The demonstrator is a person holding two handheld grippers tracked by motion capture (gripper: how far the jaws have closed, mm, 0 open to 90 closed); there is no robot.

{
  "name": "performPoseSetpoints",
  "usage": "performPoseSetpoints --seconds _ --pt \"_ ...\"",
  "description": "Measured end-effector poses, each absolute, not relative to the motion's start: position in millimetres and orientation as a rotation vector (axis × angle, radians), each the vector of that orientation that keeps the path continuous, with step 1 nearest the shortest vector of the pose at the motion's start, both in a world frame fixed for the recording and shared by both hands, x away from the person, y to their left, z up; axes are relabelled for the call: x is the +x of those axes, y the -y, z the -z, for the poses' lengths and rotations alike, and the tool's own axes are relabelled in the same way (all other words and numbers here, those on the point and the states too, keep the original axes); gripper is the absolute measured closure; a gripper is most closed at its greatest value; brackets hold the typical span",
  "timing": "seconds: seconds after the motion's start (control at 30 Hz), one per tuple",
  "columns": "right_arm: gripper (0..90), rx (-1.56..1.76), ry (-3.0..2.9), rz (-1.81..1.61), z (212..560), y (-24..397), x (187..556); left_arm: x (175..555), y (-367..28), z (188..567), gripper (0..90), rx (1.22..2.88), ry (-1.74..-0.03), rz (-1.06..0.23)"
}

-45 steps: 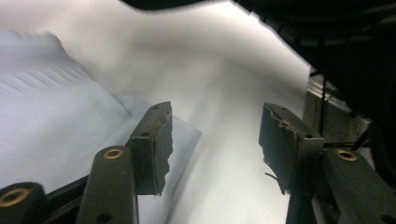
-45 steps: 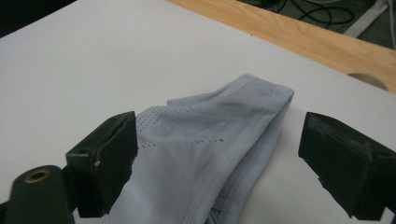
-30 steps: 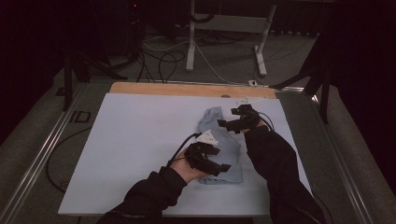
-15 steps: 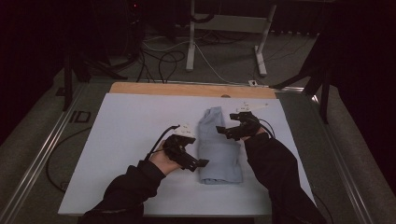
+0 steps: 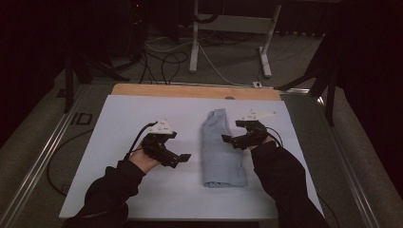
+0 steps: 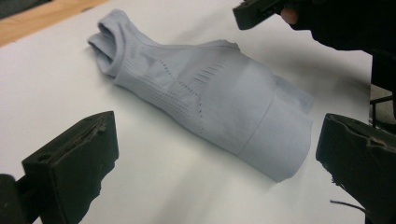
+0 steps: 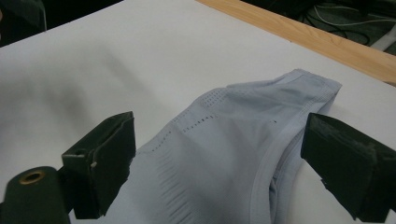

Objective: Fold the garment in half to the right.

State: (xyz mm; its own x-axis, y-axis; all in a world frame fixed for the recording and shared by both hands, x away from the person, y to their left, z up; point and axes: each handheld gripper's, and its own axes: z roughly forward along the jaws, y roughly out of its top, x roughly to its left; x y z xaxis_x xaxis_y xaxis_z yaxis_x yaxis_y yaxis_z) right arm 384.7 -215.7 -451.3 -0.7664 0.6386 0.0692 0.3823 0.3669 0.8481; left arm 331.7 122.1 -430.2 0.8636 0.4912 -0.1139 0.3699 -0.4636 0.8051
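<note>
A light blue knitted garment (image 5: pixel 221 147) lies folded into a long narrow strip on the white board (image 5: pixel 119 118), right of the middle. My left gripper (image 5: pixel 177 159) hovers left of it, a short gap away, jaws open and holding nothing. In the left gripper view the garment (image 6: pixel 210 102) lies ahead of the wide-open left gripper (image 6: pixel 219 161), with the right gripper (image 6: pixel 261 11) at the top edge. My right gripper (image 5: pixel 231 137) sits at the garment's right edge, open. In the right gripper view the open right gripper (image 7: pixel 224 163) straddles the garment (image 7: pixel 233 154) without pinching it.
A wooden strip (image 5: pixel 190 90) runs along the board's far edge. Beyond it on the floor are white metal stand legs (image 5: pixel 195 42) and loose cables (image 5: pixel 161 52). A metal rail (image 5: pixel 43 156) borders the table's left side. Dark sleeves (image 5: pixel 285 185) come in from the bottom.
The left gripper has drawn away to the left, off the garment. The garment now lies flatter, as a narrow lengthwise fold. The right gripper has shifted slightly right to its edge.
</note>
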Motion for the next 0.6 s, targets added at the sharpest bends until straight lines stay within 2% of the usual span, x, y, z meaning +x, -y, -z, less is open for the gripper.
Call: performPoseSetpoints --seconds 0.13,0.6 --pt "10.1 0.896 -2.346 -1.361 452 217 381 329 -131 429 0.0 2.125 -0.627 -0.207" --pt "10.1 0.874 -2.324 -1.418 458 225 359 319 -164 435 0.0 2.113 -0.63 -0.234"
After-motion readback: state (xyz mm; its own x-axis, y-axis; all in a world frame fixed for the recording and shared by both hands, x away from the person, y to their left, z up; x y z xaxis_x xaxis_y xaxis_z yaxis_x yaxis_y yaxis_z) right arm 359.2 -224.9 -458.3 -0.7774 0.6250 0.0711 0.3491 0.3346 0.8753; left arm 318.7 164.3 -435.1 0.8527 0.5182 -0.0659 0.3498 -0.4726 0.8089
